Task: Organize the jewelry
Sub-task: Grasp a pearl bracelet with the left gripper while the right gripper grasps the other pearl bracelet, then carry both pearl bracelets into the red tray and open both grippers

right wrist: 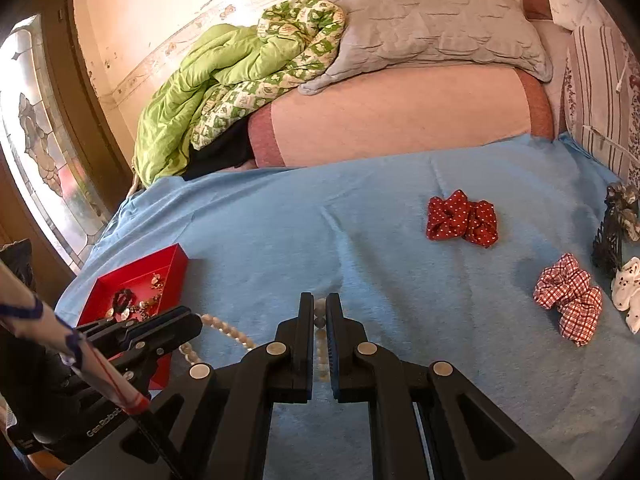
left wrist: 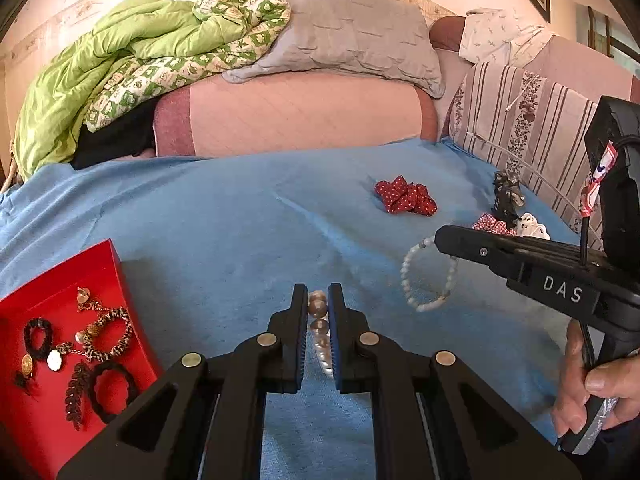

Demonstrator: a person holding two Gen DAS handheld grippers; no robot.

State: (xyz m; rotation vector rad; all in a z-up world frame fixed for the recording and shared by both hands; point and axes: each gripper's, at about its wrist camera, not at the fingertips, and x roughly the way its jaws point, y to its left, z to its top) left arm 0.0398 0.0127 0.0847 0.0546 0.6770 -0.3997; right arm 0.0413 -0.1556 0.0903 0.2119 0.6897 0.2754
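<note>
Blue-covered bed (left wrist: 224, 216) ahead of the tool. Red tray (left wrist: 60, 300) down-left; red polka-dot scrunchie (left wrist: 406, 196) up-right; gingham scrunchie (right wrist: 570, 294), dark hair claw (right wrist: 616, 224) and white spotted piece (right wrist: 628, 286) far right (clustered). Pink bolster (left wrist: 296, 114), grey pillow (left wrist: 352, 32), green quilt (left wrist: 120, 60) beyond.

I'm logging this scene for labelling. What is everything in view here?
bead necklace: one, pale, over the blue cover, held at both ends
red tray: one, at left, holding bracelets and earrings
dotted scrunchie: one, red, mid-cover
checked scrunchie: one, red-white, at right
white scrunchie: one, far right
dark hair clip: one, far right
blue cover: one, on the bed
grey pillow: one, behind
green quilt: one, behind
left tool: shut on beads
right tool: shut on beads
</note>
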